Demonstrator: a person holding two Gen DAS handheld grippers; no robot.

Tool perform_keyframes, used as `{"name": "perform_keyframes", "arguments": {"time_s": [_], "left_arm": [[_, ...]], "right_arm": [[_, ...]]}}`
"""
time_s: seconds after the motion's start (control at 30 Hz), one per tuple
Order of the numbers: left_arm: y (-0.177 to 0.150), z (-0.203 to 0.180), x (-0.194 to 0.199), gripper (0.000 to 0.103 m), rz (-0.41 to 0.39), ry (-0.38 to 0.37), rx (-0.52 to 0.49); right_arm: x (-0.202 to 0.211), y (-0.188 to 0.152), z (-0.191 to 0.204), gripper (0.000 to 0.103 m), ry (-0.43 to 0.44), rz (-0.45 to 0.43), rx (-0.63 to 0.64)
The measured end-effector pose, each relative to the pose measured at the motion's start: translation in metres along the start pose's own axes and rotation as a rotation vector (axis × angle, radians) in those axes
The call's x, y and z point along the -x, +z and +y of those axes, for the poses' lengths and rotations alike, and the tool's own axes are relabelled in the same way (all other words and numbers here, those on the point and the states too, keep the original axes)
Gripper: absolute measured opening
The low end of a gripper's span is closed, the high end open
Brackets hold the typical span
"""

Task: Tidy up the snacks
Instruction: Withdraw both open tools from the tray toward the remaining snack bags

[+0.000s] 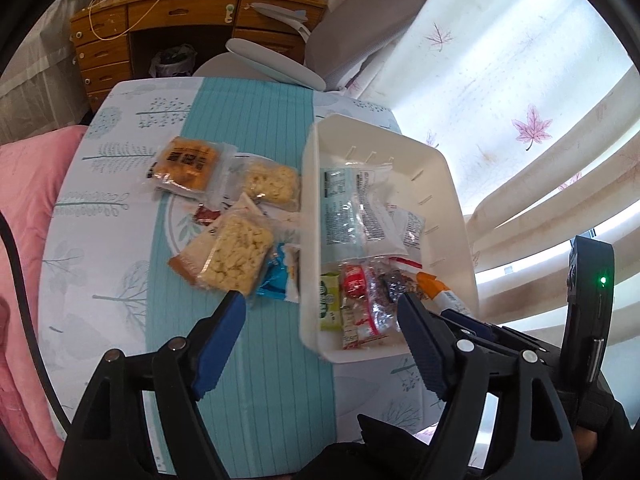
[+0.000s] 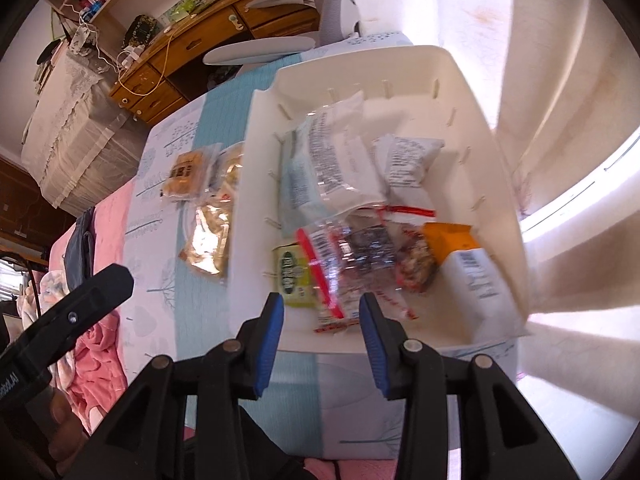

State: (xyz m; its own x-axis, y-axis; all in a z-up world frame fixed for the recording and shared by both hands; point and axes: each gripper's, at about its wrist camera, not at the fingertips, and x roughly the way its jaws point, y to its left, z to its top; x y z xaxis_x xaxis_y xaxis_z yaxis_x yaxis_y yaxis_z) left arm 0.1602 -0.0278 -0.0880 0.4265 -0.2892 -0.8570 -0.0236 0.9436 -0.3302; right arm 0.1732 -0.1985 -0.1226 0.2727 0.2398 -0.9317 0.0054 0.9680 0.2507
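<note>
A white plastic bin [image 1: 452,184] [image 2: 476,92] stands on the right of the table and holds several snack packets. Loose packets lie left of it: an orange cake packet [image 1: 187,167] [image 2: 185,173], two pale puffed-rice packets [image 1: 236,256] [image 1: 272,184] and a blue wrapper [image 1: 276,280]. My left gripper [image 1: 322,312] is open and empty above the table, between the loose packets and the bin's near corner. My right gripper [image 2: 322,312] is open and empty over the bin's near wall, with a red-and-clear packet [image 2: 344,264] showing between its fingers.
The table has a teal-and-white tree-print cloth [image 1: 248,128]. Pink bedding [image 1: 24,240] lies to the left. A wooden desk [image 1: 176,20] and a grey chair [image 1: 360,20] stand beyond the table. Maple-leaf curtains [image 1: 520,120] hang close on the right.
</note>
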Motion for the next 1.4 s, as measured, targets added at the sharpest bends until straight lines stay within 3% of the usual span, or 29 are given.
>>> {"name": "perform_keyframes", "arguments": {"time_s": [0.13,0.6,0.8,1.03,1.23,1.4], "left_arm": [[-0.002,0.026,0.018,0.077,-0.001,0.012,-0.003],[0.01,0.133,0.069,0.077,0.029,0.051,-0.114],[0.026,0.173,0.074,0.077,0.052,0.054,-0.159],[0.057,0.197,0.07,0.082,0.074,0.056,-0.225],[0.088,0.199,0.06,0.085,0.062,0.051,-0.269],[0.11,0.192,0.045,0.088,0.058,0.056,-0.305]], "right_arm": [[-0.002,-0.007,0.026,0.054,0.012,-0.008,-0.009],[-0.029,-0.038,0.131,0.055,0.031,-0.041,-0.096],[-0.045,-0.048,0.163,0.063,0.017,-0.065,-0.158],[-0.057,-0.049,0.184,0.063,-0.017,-0.079,-0.208],[-0.058,-0.044,0.192,0.073,-0.057,-0.118,-0.213],[-0.066,-0.036,0.19,0.073,-0.091,-0.118,-0.217]]}}
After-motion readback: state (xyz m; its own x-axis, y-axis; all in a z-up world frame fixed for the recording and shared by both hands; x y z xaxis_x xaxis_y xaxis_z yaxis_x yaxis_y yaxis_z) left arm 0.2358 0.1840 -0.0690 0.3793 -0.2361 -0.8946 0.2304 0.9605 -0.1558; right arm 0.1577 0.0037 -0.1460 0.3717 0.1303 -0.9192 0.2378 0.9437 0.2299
